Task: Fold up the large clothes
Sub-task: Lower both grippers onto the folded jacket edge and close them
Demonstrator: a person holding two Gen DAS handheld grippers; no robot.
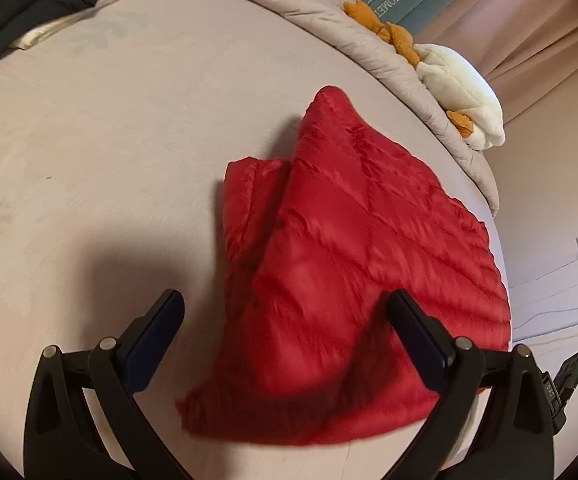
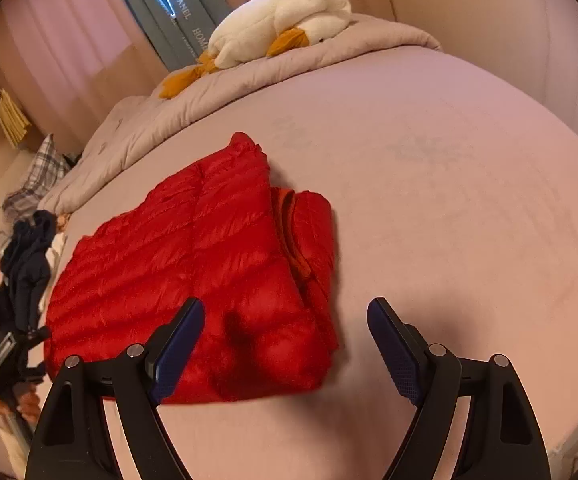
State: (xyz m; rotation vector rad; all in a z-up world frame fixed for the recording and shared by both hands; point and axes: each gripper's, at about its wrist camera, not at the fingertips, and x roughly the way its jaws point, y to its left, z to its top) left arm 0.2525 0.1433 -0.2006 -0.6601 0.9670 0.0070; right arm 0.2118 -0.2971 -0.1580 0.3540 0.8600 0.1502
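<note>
A red quilted puffer jacket [image 1: 349, 248] lies folded on the pink bed sheet [image 1: 109, 152]. My left gripper [image 1: 285, 304] hangs open just above the jacket's near corner, its fingers wide apart and nothing pressed between them. In the right wrist view the same jacket [image 2: 193, 264] lies left of centre, with its collar edge turned toward the right. My right gripper [image 2: 285, 312] is open over the jacket's near right edge; its left finger is over red fabric, its right finger [image 2: 393, 344] over bare sheet [image 2: 449, 200].
A grey duvet [image 2: 193, 108] is bunched along the far side with a white plush duck [image 2: 285, 16] on it. Dark clothes [image 1: 37, 4] lie at the bed's far left corner. More clothes [image 2: 21, 264] and a second gripper [image 2: 5, 360] are beside the bed.
</note>
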